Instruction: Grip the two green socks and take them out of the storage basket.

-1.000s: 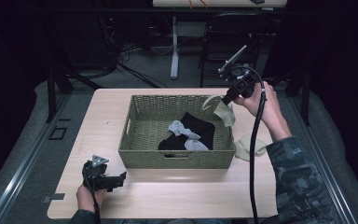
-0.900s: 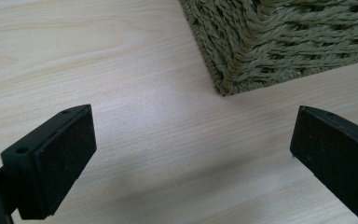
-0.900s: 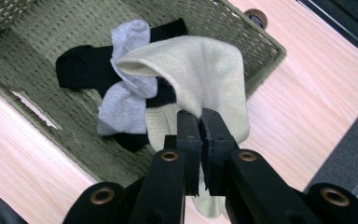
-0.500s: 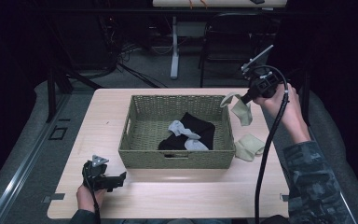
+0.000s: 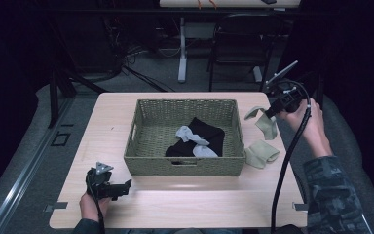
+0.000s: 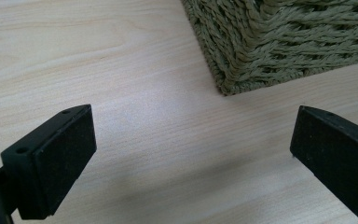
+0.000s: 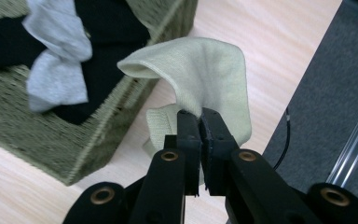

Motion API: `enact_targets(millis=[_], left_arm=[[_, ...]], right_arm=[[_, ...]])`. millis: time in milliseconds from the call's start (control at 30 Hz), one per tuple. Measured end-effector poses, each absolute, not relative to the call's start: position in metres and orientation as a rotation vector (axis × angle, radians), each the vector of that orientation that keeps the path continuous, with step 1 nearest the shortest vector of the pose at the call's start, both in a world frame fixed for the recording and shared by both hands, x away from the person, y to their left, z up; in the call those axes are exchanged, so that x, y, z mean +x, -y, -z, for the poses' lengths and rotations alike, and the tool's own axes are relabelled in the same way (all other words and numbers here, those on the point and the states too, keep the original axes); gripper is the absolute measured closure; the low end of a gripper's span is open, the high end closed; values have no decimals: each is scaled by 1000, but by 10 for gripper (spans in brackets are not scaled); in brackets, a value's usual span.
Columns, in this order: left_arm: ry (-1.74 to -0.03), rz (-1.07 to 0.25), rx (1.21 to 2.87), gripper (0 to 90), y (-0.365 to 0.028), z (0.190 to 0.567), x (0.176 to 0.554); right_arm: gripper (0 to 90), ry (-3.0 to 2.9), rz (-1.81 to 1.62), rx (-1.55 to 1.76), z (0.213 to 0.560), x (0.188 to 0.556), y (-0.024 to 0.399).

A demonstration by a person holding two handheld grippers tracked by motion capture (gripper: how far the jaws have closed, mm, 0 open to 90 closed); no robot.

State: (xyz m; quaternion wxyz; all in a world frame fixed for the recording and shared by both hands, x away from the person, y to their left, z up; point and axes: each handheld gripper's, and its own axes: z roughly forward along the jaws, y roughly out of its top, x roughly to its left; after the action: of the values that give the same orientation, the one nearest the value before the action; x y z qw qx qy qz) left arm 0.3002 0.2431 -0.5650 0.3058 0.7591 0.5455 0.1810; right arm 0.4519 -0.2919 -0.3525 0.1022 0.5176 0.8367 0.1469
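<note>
Your right gripper (image 7: 200, 122) is pinching a pale green sock (image 7: 205, 74) tight, dangling it at the wicker basket's (image 5: 185, 165) three o'clock, seemingly to pair with its mate (image 5: 260, 152) lying below. Your left gripper (image 6: 191, 154) is idling wide open, empty, near seven o'clock.

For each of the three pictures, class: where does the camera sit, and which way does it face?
High view: above the person's side, facing forward and down on the table; both forearms enter below.
Left gripper view: rides the left gripper, jaws apart above bare wood.
Right gripper view: rides the right gripper, clamped on a pale sock.
All share the wicker basket.
</note>
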Motion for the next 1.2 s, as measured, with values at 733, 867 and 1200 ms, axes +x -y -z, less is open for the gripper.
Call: enact_targets(millis=[733, 867, 1200], left_arm=[[-1449, -487, 2009, 0, -244, 566, 300], [-1450, -483, 2006, 0, -244, 566, 300], [-1438, -485, 2006, 0, -243, 565, 300]], right_arm=[[863, -2484, -395, 1730, 485, 460, 312], [748, -2487, -405, 1739, 491, 459, 312], [459, -2432, -589, 1718, 473, 425, 325]])
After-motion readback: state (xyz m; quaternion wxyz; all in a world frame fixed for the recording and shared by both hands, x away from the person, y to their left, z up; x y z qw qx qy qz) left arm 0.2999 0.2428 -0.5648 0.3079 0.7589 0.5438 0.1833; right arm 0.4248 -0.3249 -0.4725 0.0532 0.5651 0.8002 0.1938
